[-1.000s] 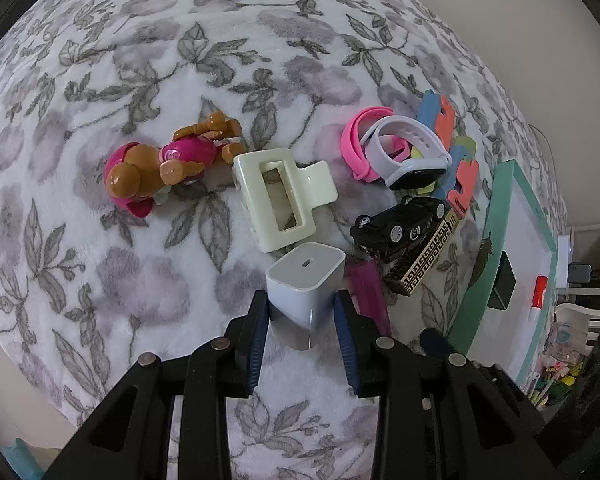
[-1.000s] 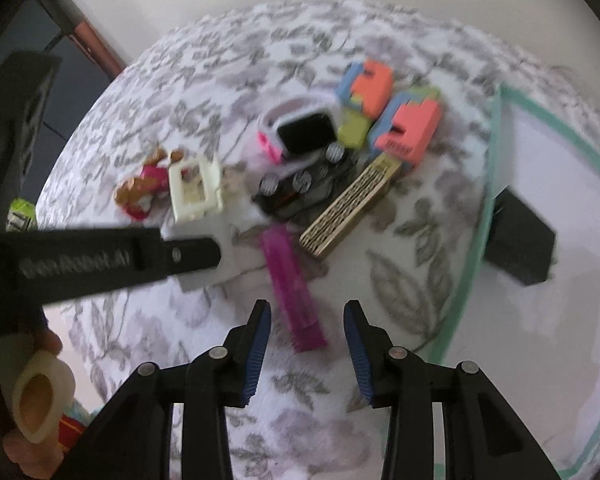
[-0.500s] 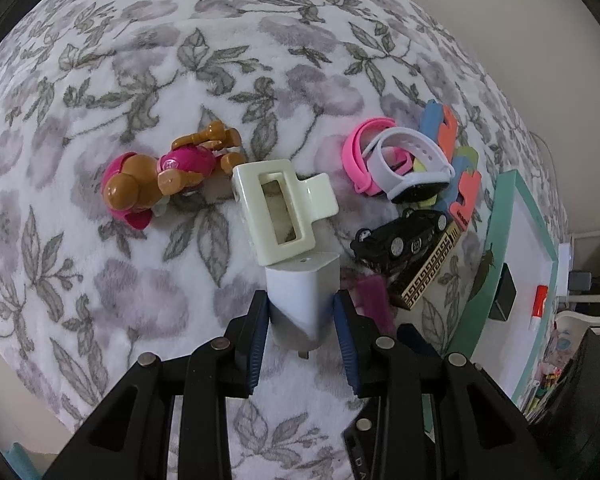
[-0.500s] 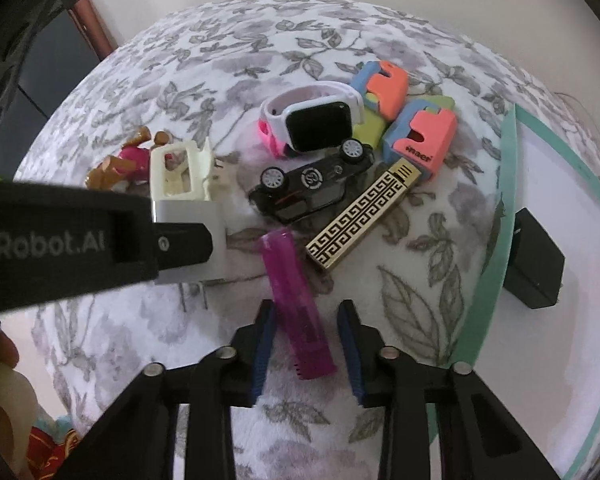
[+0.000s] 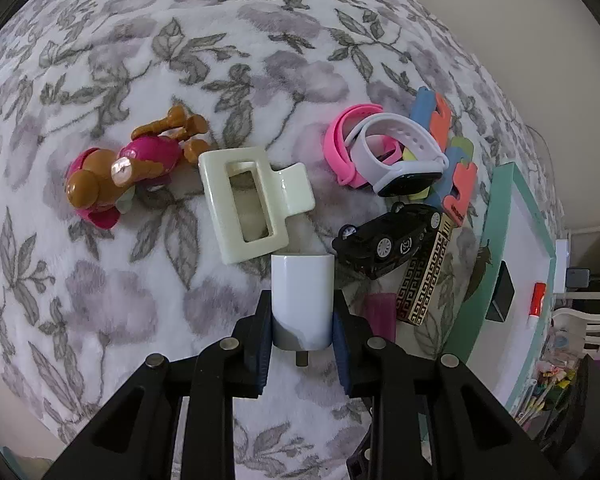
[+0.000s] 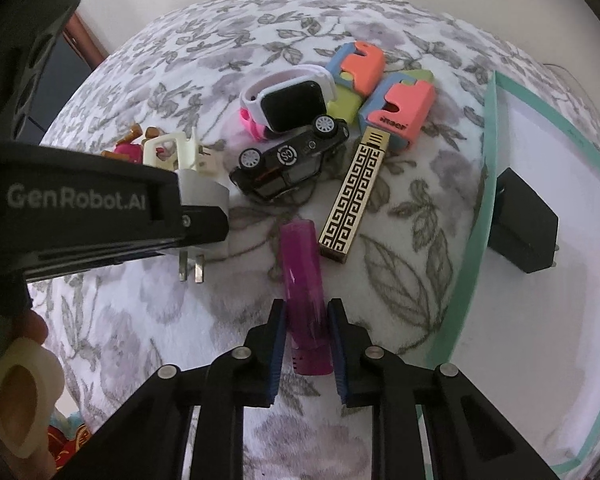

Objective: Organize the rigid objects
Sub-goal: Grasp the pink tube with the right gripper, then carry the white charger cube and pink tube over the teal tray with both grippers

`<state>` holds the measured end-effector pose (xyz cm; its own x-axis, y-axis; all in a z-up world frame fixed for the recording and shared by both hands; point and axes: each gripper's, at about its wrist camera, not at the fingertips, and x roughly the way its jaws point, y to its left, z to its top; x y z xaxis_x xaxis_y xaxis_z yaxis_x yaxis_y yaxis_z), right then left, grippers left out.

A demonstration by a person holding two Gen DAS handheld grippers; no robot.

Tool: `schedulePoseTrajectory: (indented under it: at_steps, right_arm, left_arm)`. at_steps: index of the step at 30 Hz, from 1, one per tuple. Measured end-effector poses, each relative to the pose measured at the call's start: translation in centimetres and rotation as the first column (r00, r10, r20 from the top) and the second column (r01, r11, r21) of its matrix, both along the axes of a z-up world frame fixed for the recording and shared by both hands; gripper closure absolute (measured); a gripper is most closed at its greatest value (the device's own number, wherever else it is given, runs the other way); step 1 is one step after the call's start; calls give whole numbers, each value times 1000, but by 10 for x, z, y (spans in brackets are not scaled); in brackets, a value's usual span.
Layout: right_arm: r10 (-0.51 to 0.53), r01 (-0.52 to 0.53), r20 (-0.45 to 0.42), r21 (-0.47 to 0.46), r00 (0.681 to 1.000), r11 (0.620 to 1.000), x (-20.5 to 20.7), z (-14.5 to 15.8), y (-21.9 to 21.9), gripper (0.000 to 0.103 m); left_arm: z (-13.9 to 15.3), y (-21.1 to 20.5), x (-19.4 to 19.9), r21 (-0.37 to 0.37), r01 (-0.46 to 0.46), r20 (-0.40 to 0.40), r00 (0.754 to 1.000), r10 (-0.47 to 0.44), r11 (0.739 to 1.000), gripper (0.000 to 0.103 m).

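Both grippers were closing: left gripper (image 5: pixel 300 336) fingers clamped the white charger (image 5: pixel 302 300); right gripper (image 6: pixel 306 344) probably just touching the purple lighter (image 6: pixel 306 292). Squeeze squarely before lifting.

Charger (image 5: pixel 302 292): just before the hair clip (image 5: pixel 249 204).
Toy car (image 5: pixel 392 240): right of clip, before the watch (image 5: pixel 400 160).
Tray (image 5: pixel 500 216): far right.

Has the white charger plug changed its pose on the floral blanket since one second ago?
Yes. The white charger plug stood beside the cream hair clip showing its port face; now it is tipped, its prongs pointing away from the clip, between the closing left gripper jaws.
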<state>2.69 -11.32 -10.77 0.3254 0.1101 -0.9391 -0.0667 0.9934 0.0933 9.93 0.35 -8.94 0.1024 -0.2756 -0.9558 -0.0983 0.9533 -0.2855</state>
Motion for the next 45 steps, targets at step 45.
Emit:
schedulePoseTrajectory:
  at_steps: [45]
  right_arm:
    - [-581, 623, 387, 21, 716, 782, -75, 143, -200, 82]
  left_arm:
    - [132, -100, -60, -36, 347, 504, 816, -283, 937, 75]
